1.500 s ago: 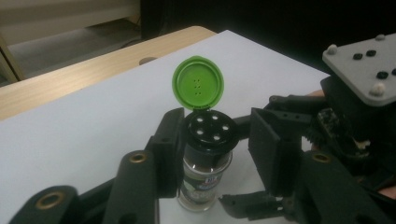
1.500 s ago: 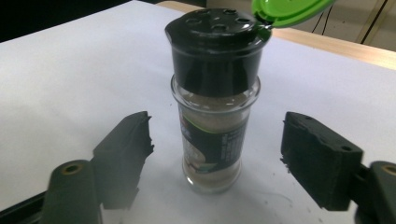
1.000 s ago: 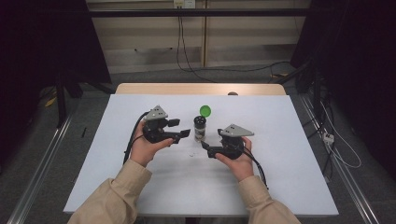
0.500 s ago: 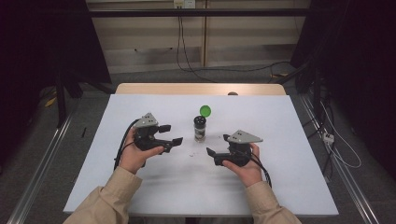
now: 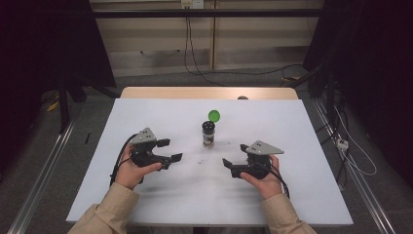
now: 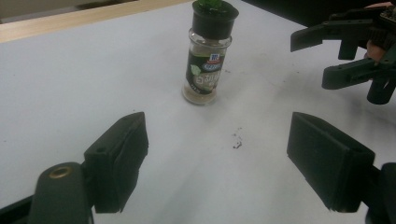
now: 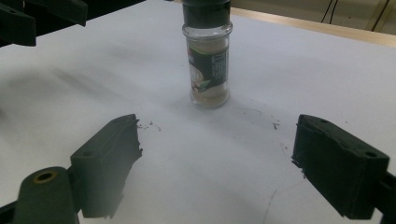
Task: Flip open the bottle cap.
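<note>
One spice jar (image 5: pixel 208 135) with one flipped-up green lid (image 5: pixel 214 115) stands on one bench (image 5: pixel 302 195); two hand-held grippers, left (image 5: pixel 173 150) and right (image 5: pixel 230 167).

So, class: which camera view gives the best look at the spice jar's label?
The left gripper view: the spice jar stands close, its front label facing the camera. The right gripper view shows the jar close too, but its back label. The high view shows it small, green flip lid open.

The spice jar (image 6: pixel 204 70) is clear glossy glass with a matt black plastic cap. The desk (image 5: pixel 146 204) is matt white, wood-edged at its far side. Both claws look matt black plastic.
</note>
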A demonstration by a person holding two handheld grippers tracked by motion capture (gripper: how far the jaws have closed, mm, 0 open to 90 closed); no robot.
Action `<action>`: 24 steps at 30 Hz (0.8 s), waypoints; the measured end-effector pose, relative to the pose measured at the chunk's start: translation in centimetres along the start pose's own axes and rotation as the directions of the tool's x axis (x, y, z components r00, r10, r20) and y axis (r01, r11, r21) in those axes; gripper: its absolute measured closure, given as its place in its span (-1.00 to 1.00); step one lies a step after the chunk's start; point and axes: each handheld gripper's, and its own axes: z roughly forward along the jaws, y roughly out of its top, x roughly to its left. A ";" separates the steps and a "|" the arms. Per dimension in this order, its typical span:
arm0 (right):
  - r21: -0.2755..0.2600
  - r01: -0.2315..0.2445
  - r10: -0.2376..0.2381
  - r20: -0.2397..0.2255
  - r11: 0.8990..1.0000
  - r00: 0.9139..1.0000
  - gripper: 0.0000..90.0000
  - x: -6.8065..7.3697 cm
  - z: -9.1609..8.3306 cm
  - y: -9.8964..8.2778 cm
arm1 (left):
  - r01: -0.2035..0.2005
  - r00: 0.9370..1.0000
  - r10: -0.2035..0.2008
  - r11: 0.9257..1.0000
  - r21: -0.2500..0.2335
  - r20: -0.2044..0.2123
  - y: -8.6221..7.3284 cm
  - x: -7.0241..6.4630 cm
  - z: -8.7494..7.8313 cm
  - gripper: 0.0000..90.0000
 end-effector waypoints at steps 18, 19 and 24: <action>0.003 -0.014 0.014 0.004 1.000 1.000 -0.70 -0.5 -1.7 -1.0 | 0.012 1.000 -0.012 1.000 0.015 -0.014 -2.5 0.4 -2.2 -0.58; 0.002 -0.015 0.015 0.003 1.000 1.000 -0.70 -0.5 -1.8 -1.1 | 0.012 1.000 -0.011 1.000 0.017 -0.013 -2.6 0.4 -2.3 -0.58; -0.006 -0.024 0.024 0.011 1.000 1.000 -0.70 -0.8 -2.4 -1.3 | 0.006 1.000 -0.006 1.000 0.014 -0.010 -3.2 0.5 -2.9 -0.60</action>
